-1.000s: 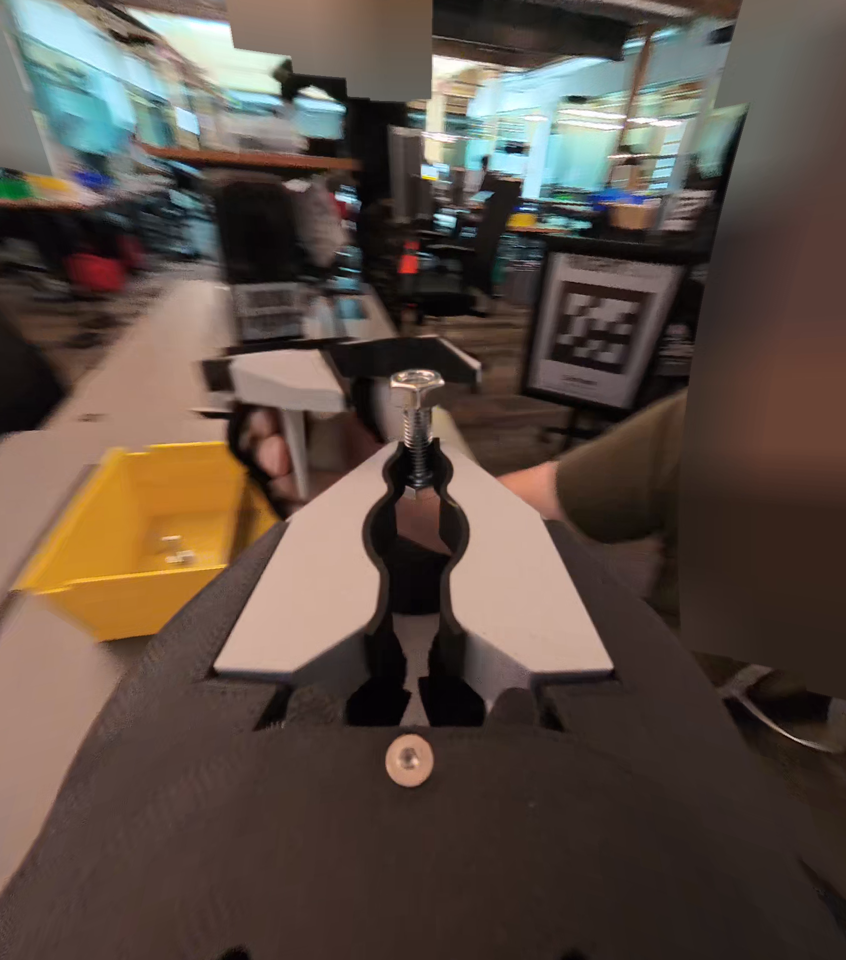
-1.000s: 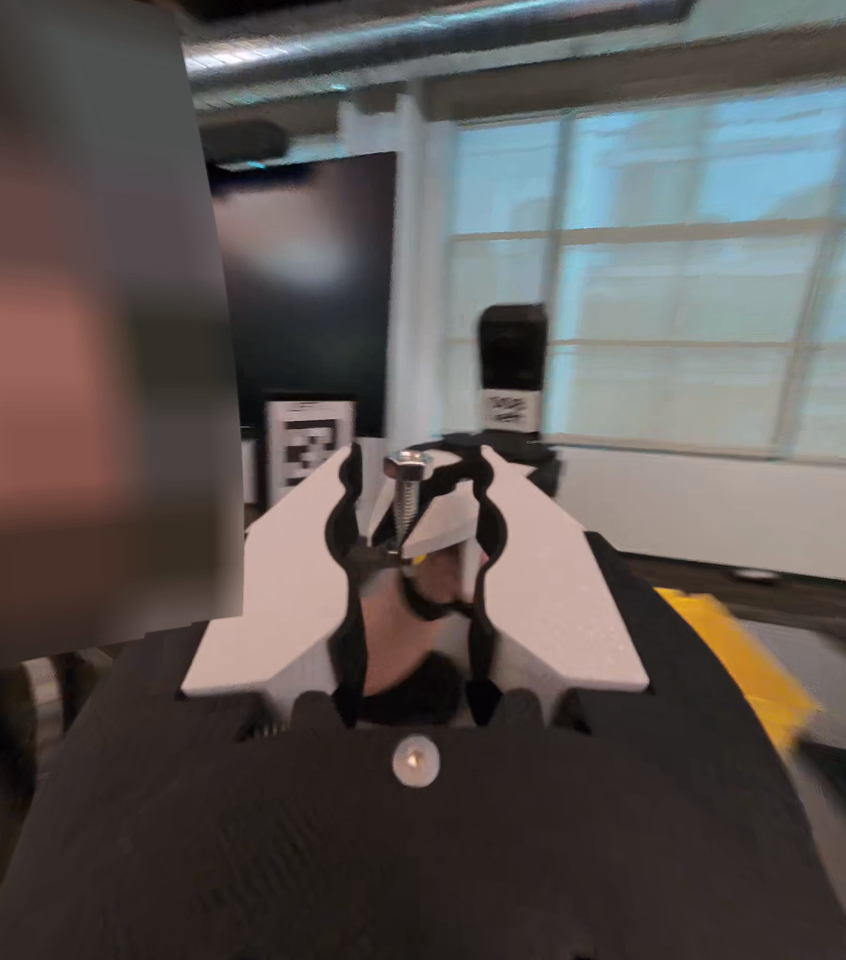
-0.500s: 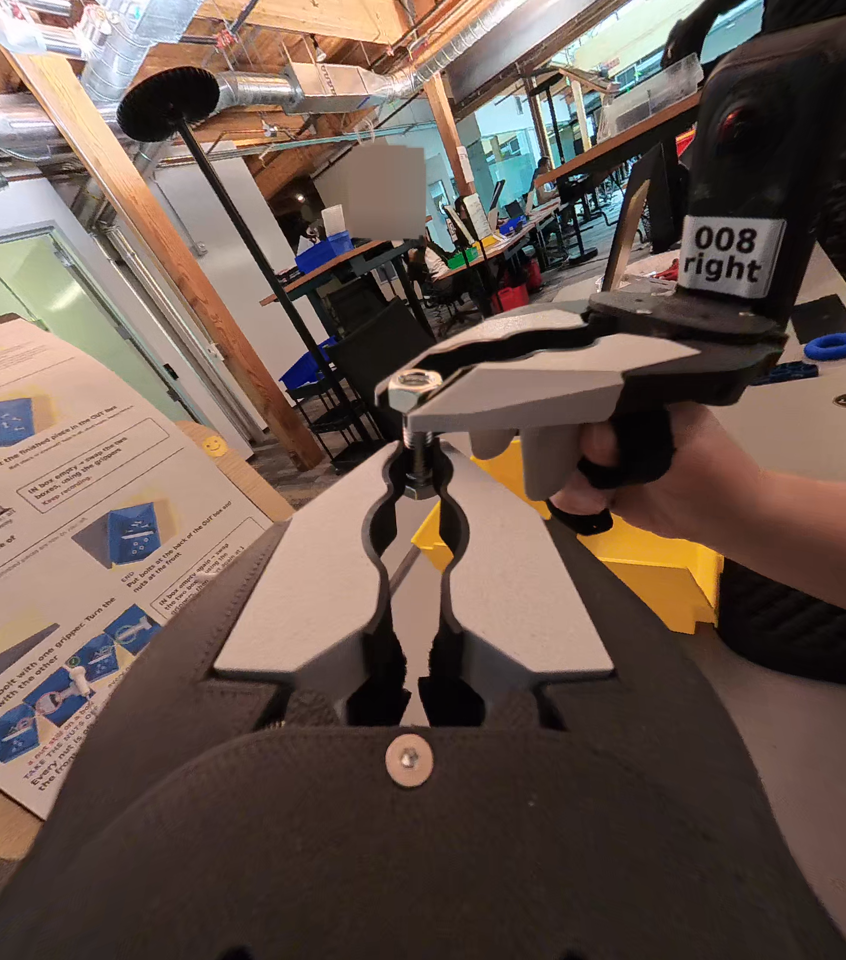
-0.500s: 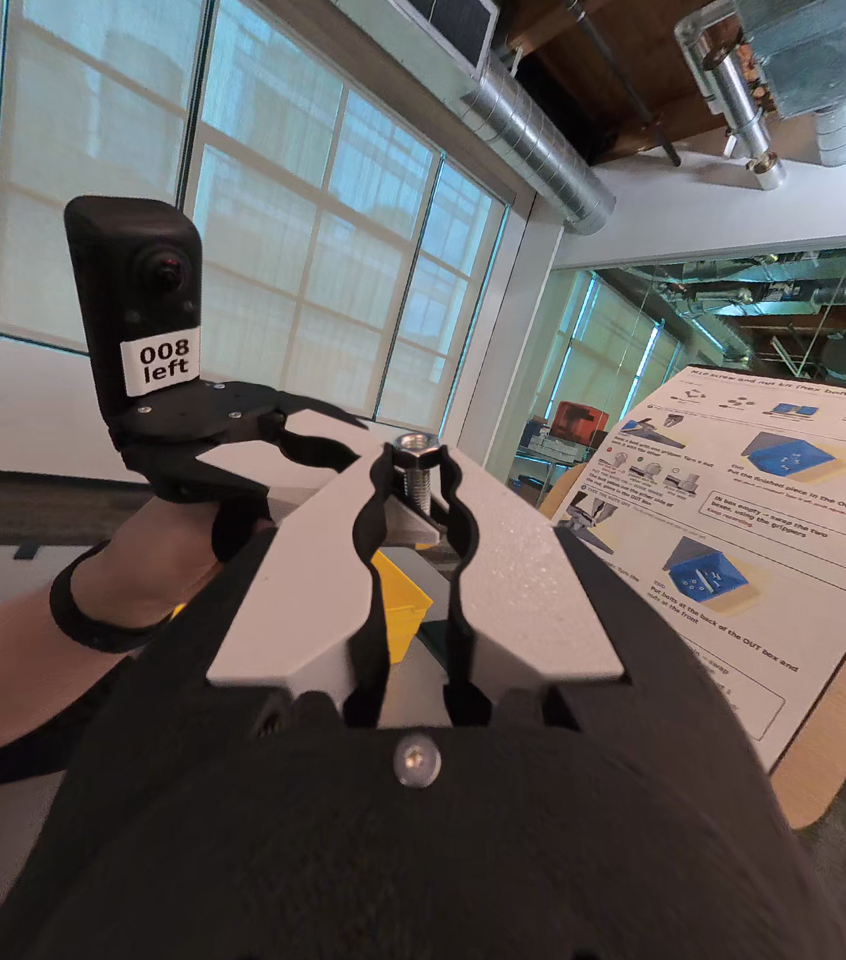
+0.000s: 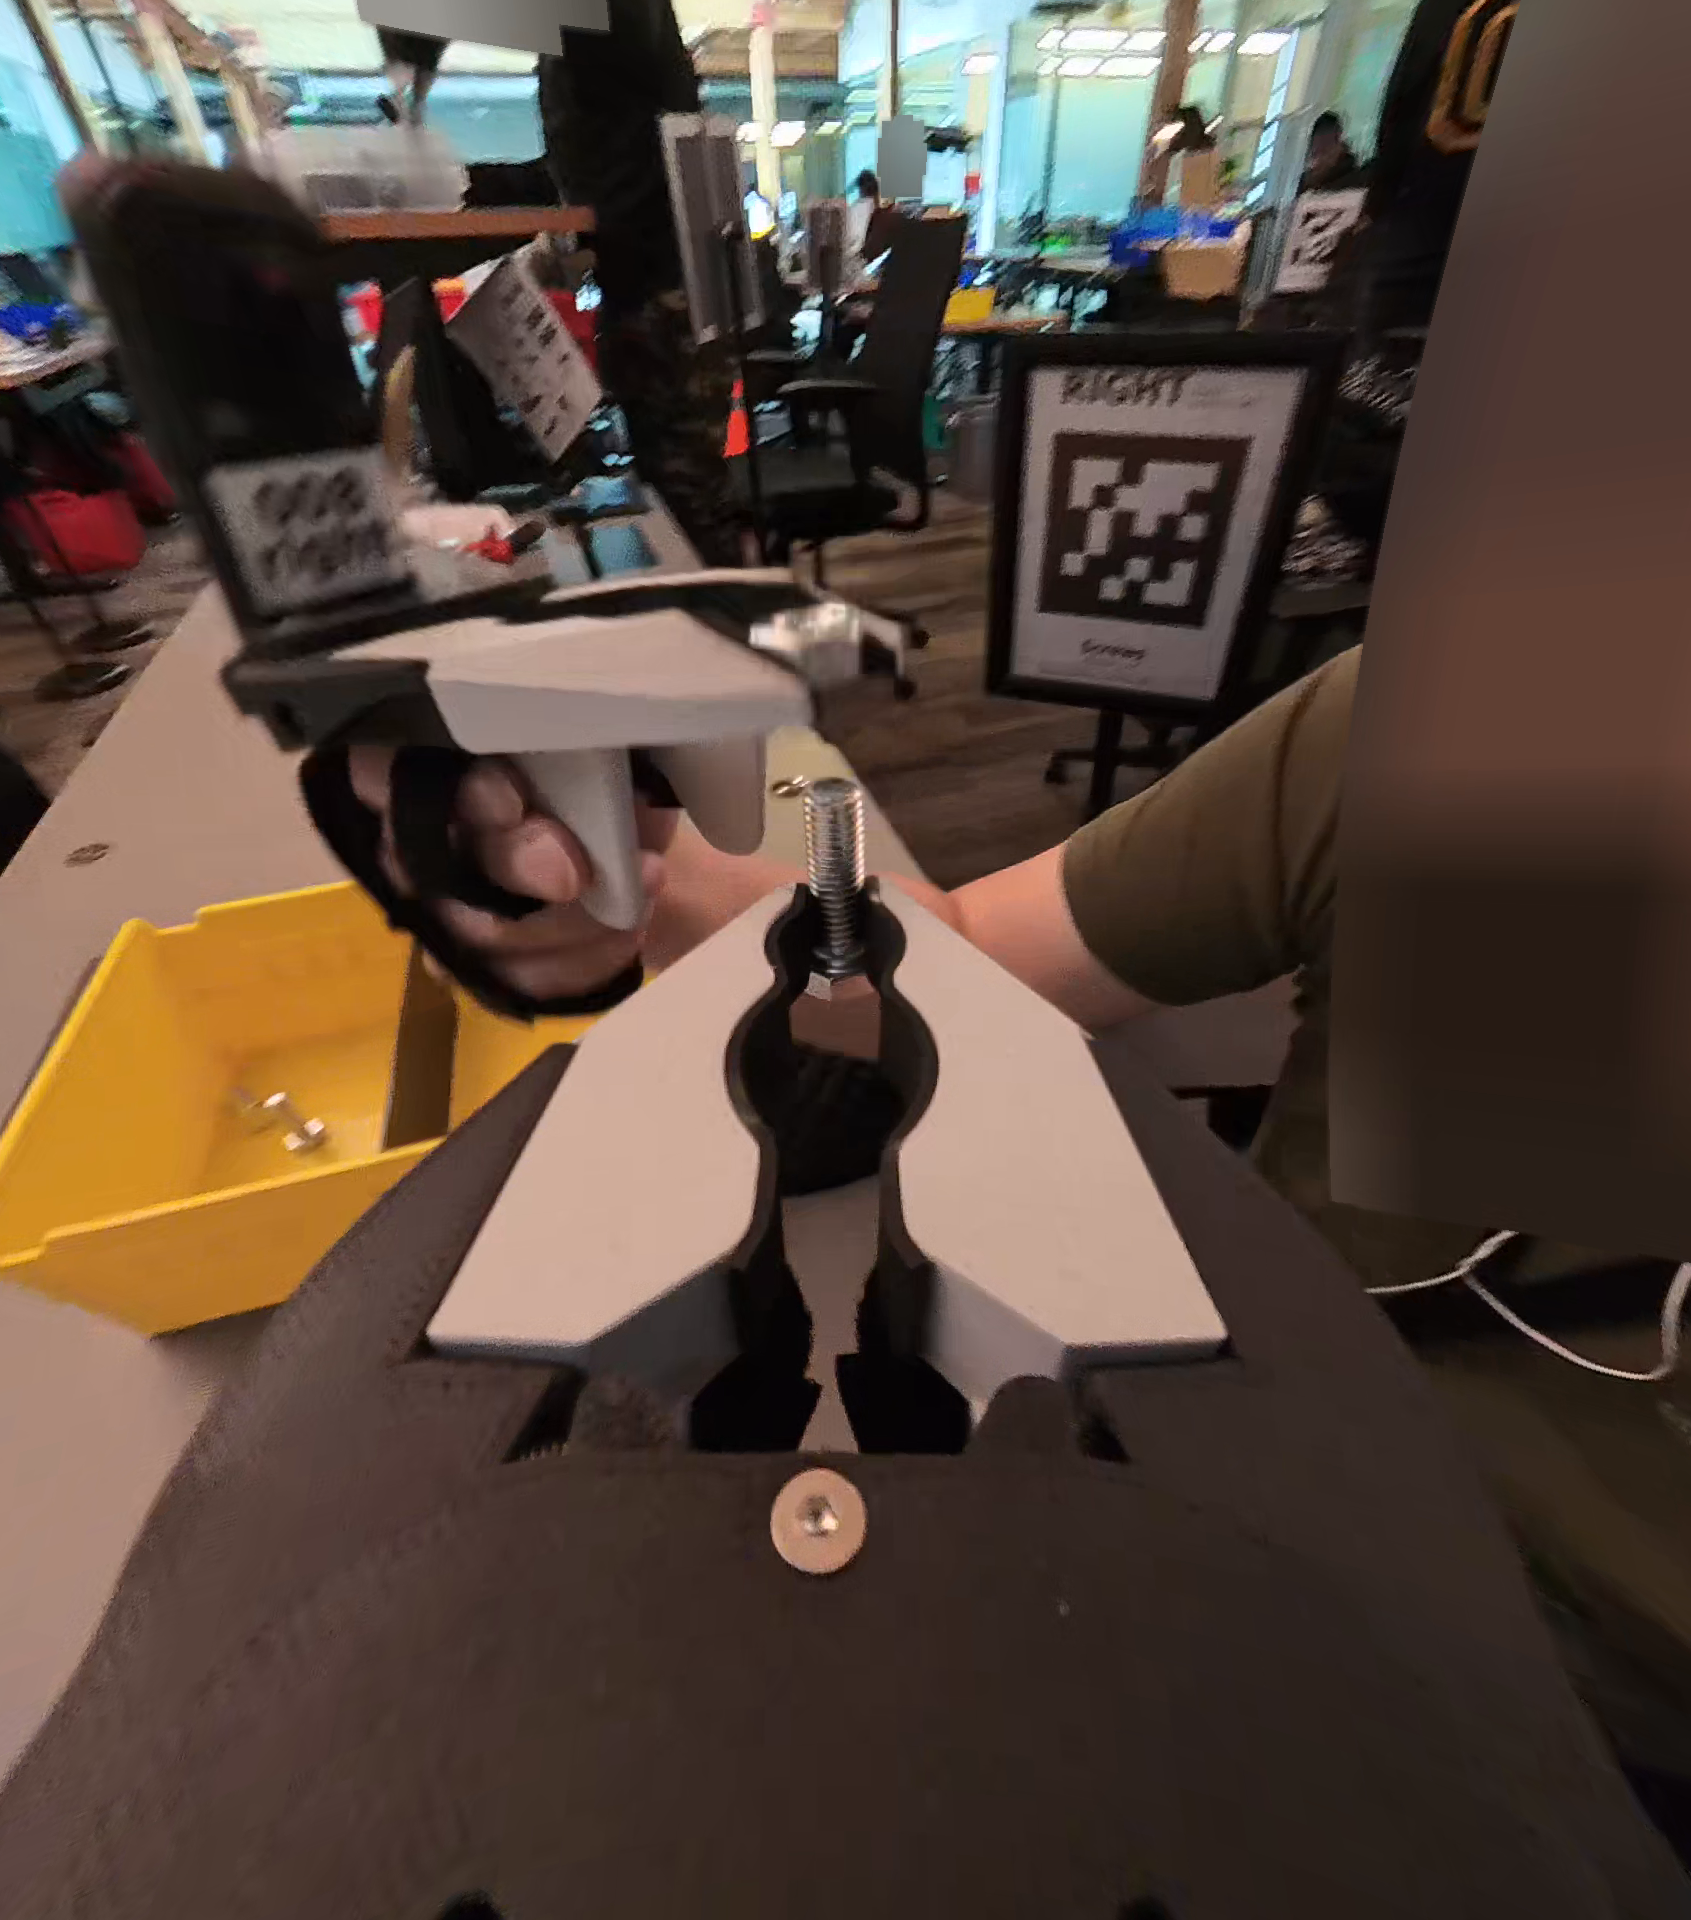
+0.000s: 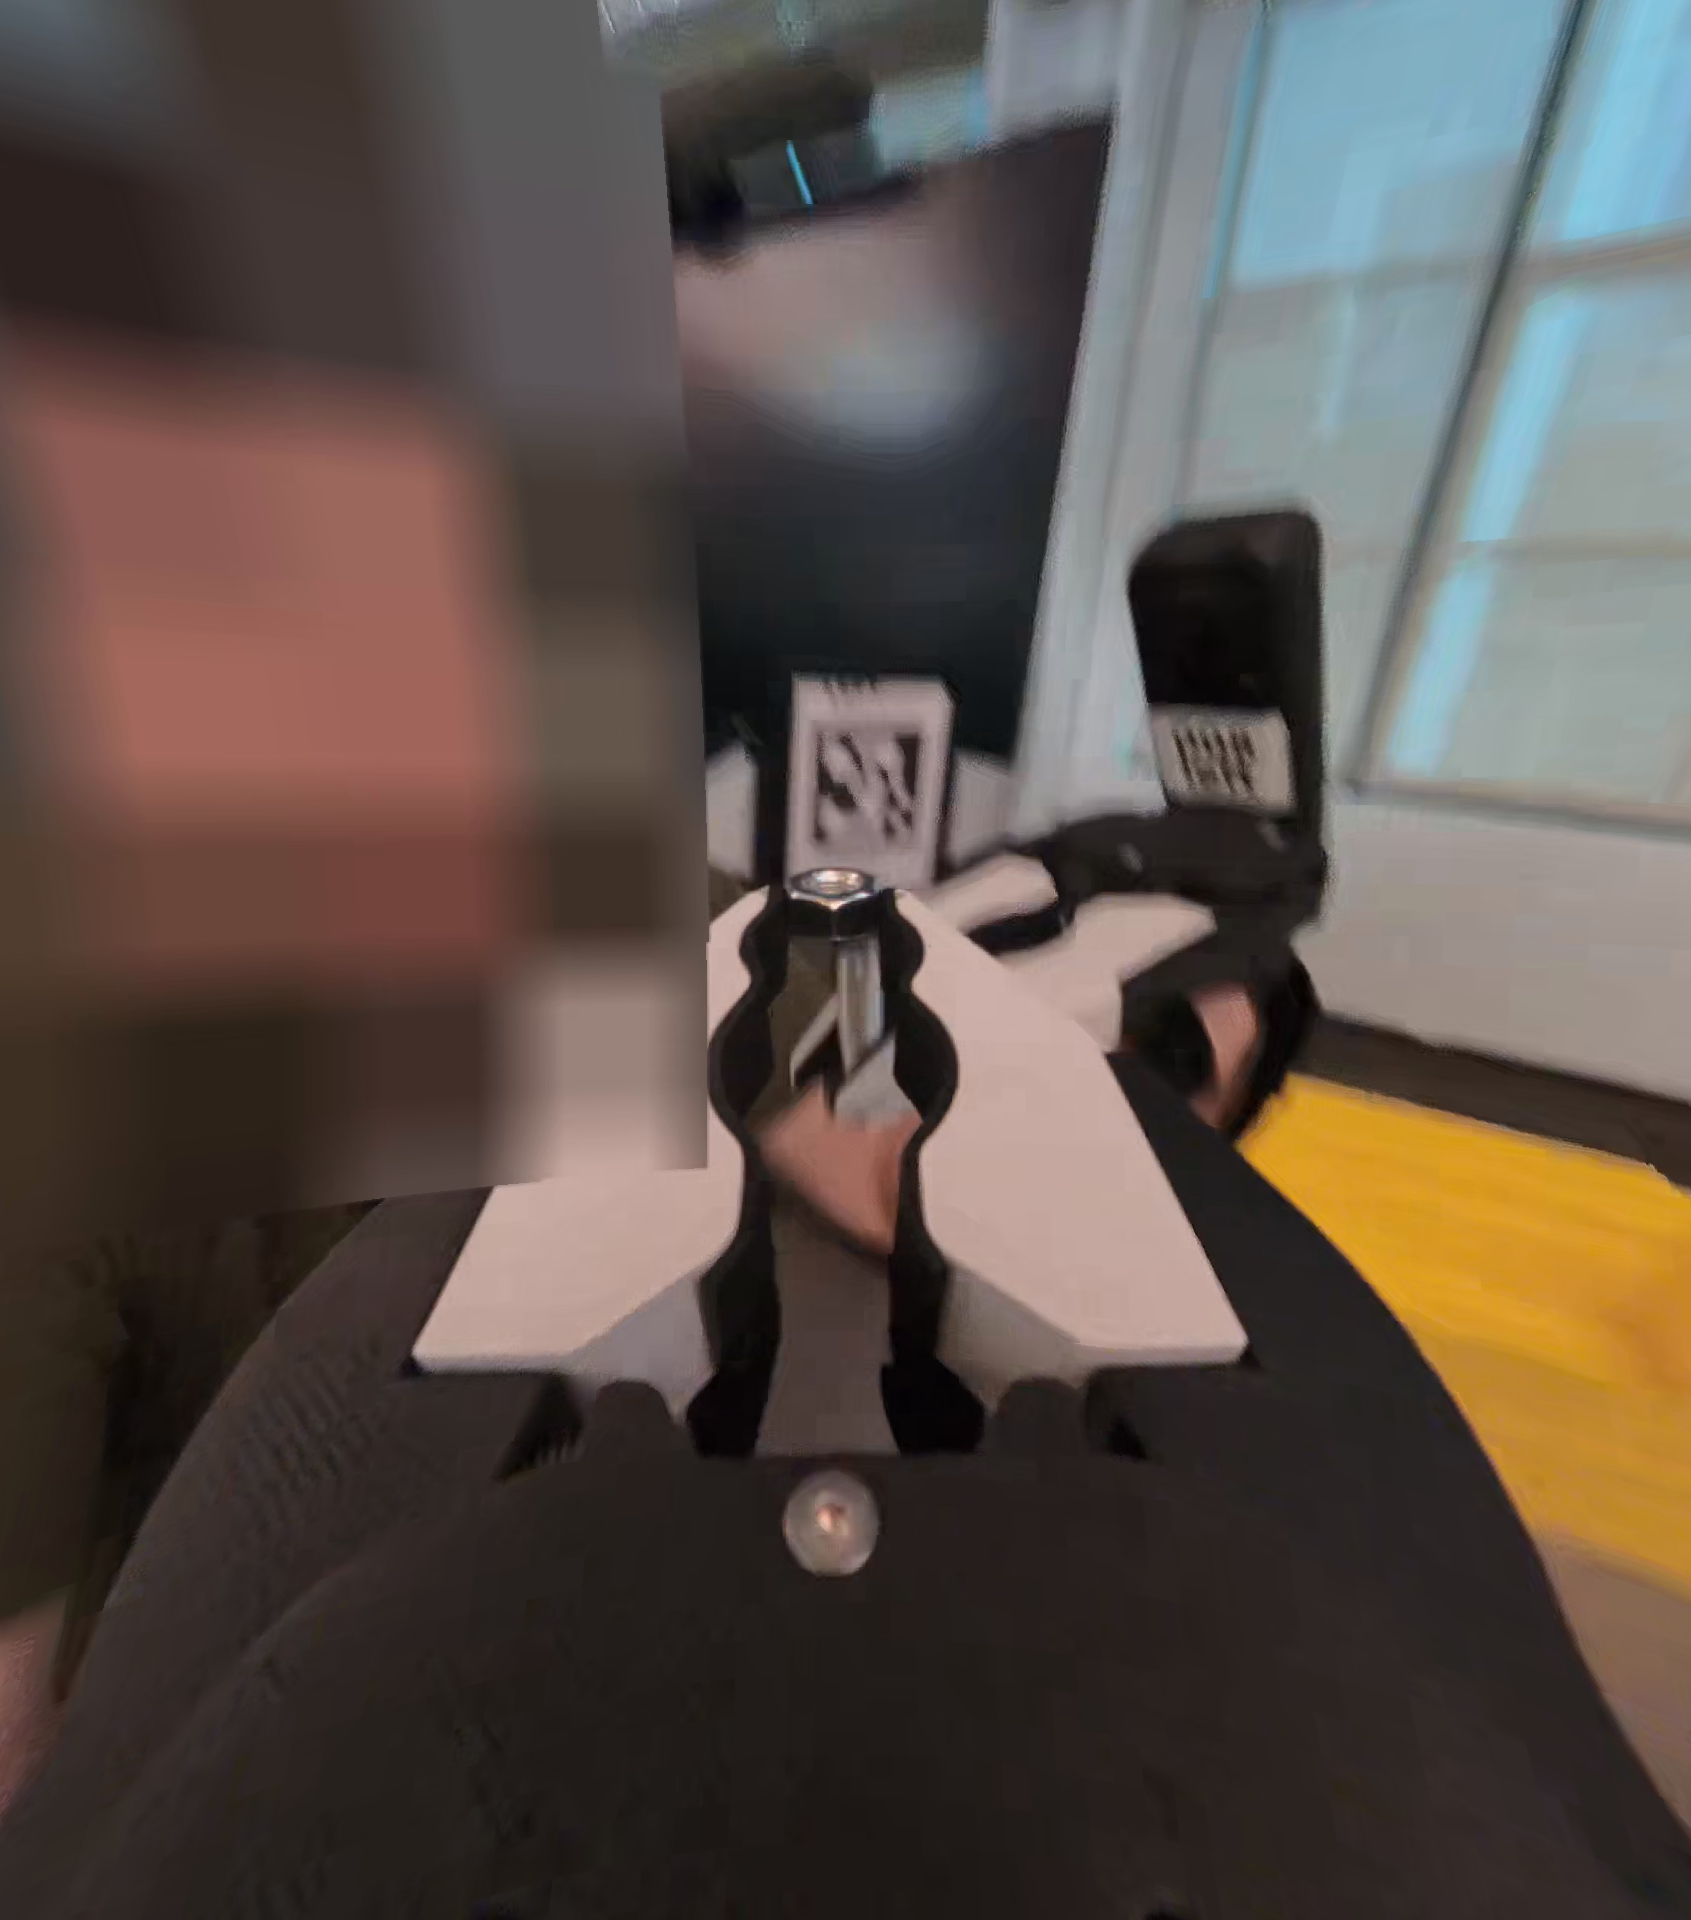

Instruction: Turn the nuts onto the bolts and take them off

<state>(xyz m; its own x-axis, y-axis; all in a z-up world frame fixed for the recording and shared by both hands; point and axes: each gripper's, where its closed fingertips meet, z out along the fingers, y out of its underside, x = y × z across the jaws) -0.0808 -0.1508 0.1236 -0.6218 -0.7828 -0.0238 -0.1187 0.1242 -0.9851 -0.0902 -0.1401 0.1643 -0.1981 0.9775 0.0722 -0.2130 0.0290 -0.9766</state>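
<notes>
The right gripper (image 5: 799, 634) hovers just above and left of the bolt's (image 5: 836, 873) bare threaded end, with open air between them; the yellow bin (image 5: 93, 1174) sits lower left.

Silver bolt (image 5: 834, 875); yellow bin (image 5: 145, 1174); black-white checker marker board (image 5: 1144, 532); nut (image 6: 829, 901) seemingly silver, blurred

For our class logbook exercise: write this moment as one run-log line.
left gripper: shut on bolt | right gripper: shut on nut | nut off bolt | yellow bin: one fastener inside
</notes>
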